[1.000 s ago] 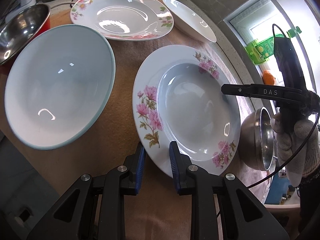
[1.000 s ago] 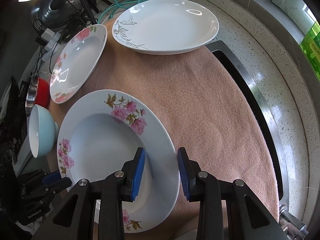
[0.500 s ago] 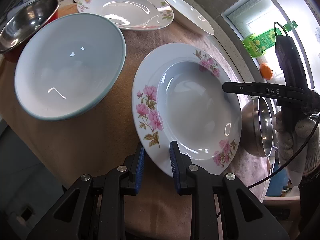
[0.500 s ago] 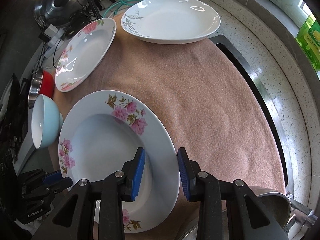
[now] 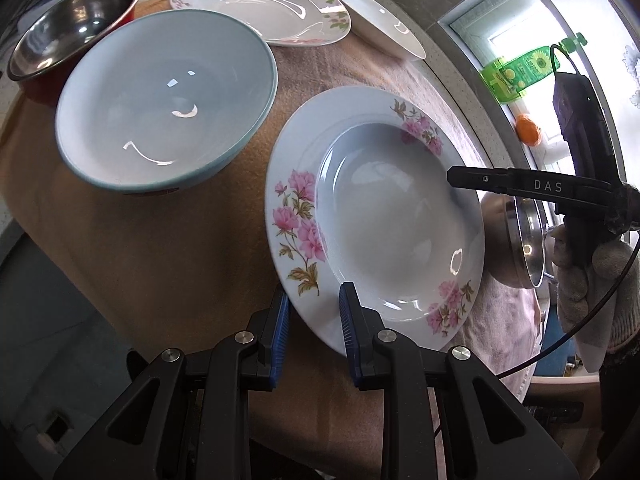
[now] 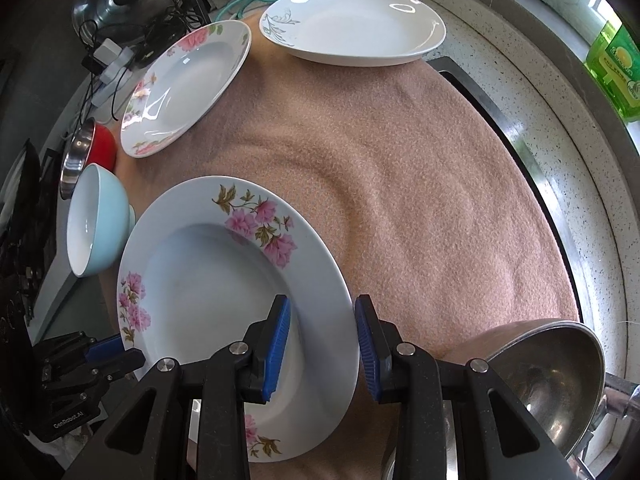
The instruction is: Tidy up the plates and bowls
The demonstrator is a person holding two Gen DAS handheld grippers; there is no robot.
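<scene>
Across the middle of both frames spreads the pink cloth [image 6: 420,208] on the bench, and at lower centre the flowered deep plate [image 5: 376,216] is carried over it. The left gripper [image 5: 314,336] and right gripper [image 6: 322,350] each clench opposite sides of its rim. The step looks like moving it for stacking. Next, I judge, comes lowering it level onto the matching flowered plate [image 6: 188,84] at upper left, clear of the blue bowl [image 5: 168,108].

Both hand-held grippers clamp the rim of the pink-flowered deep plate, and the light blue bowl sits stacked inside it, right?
Not stacked. In the left wrist view the light blue bowl sits apart on the brown cloth, beside the pink-flowered deep plate. The left hand-held gripper and right hand-held gripper do clamp its rim.
</scene>
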